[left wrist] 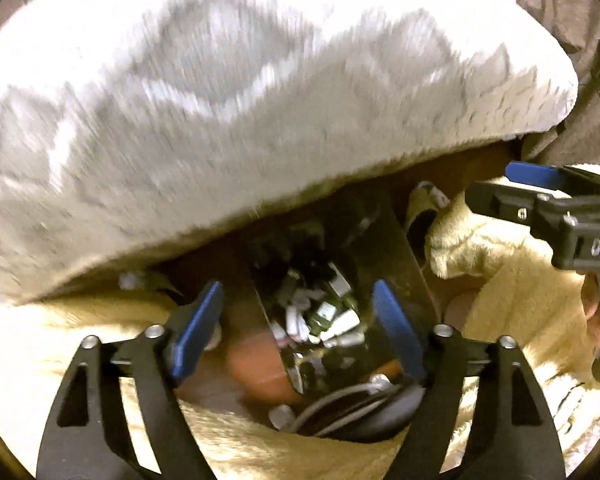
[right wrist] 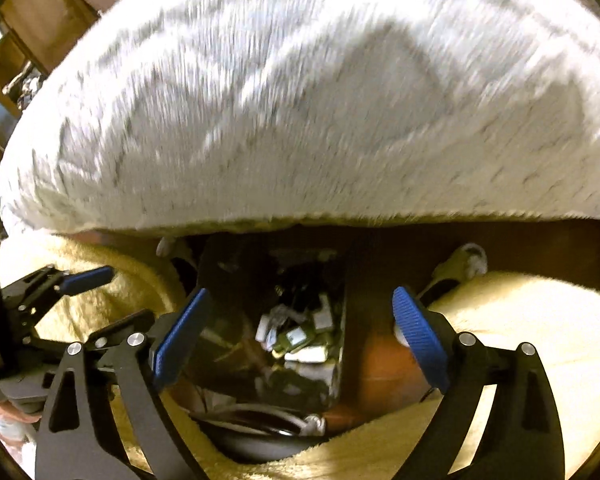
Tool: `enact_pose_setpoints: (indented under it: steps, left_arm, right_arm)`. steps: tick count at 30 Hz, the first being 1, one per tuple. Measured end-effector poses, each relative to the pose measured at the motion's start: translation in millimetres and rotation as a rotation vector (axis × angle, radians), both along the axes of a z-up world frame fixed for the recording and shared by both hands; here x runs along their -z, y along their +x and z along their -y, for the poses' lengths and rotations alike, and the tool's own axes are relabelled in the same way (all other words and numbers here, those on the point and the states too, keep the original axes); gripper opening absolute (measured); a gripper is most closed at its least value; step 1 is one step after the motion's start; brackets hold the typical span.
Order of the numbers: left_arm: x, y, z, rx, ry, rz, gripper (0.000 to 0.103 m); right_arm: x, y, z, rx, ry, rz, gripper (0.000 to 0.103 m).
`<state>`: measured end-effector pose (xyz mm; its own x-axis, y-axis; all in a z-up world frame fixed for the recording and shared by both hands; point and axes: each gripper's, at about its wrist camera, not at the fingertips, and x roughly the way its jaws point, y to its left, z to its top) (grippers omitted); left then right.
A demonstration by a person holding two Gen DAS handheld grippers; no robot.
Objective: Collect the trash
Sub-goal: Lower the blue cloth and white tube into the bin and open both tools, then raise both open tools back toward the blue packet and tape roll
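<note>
Left wrist: both grippers (left wrist: pixel 298 326) (right wrist: pixel 300 328) released over dark trash bin (left wrist: pixel 404 256), fluffy white blanket (left wrist: pixel 260 100) overhanging.

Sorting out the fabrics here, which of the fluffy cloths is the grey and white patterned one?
The big blanket filling the top of both views, hanging over the bin. The fleece beside and below the bin is plain cream-yellow.

A large white, grey-patterned fluffy blanket (left wrist: pixel 260 112) fills the upper part of both views, brightly lit and blurred. Below it lies cream-yellow fleece fabric (right wrist: pixel 540 320) on either side of a dark gap, where reddish-brown floor (right wrist: pixel 380 364) shows. At the right view's upper left stands brown wooden shelving (right wrist: pixel 32 28).
</note>
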<state>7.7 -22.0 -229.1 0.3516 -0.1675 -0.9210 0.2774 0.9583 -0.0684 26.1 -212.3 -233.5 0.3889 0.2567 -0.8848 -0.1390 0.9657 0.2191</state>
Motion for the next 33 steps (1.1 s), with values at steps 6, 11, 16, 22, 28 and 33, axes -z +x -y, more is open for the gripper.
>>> enact_pose_setpoints:
  steps: [6, 11, 16, 22, 28, 33]
  left_arm:
    - [-65, 10, -10, -0.013, -0.018, 0.155, 0.089]
    - [-110, 37, -14, -0.018, -0.019, 0.263, 0.093]
    - [-137, 85, -26, -0.066, -0.033, 0.308, 0.093]
    - [-144, 144, -33, -0.103, 0.019, 0.331, 0.093]
    - [-144, 188, -40, -0.105, 0.042, 0.327, 0.093]
    - [-138, 217, -42, -0.106, 0.040, 0.303, 0.093]
  right_arm:
    - [-63, 13, 12, 0.019, 0.002, 0.166, 0.099]
    - [-104, 43, 16, 0.018, 0.000, 0.253, 0.099]
    - [-136, 87, 13, 0.017, -0.010, 0.324, 0.099]
    - [-150, 145, 4, 0.023, -0.039, 0.361, 0.099]
    - [-148, 203, -15, 0.037, -0.058, 0.373, 0.099]
    - [-143, 246, -33, 0.039, -0.033, 0.338, 0.084]
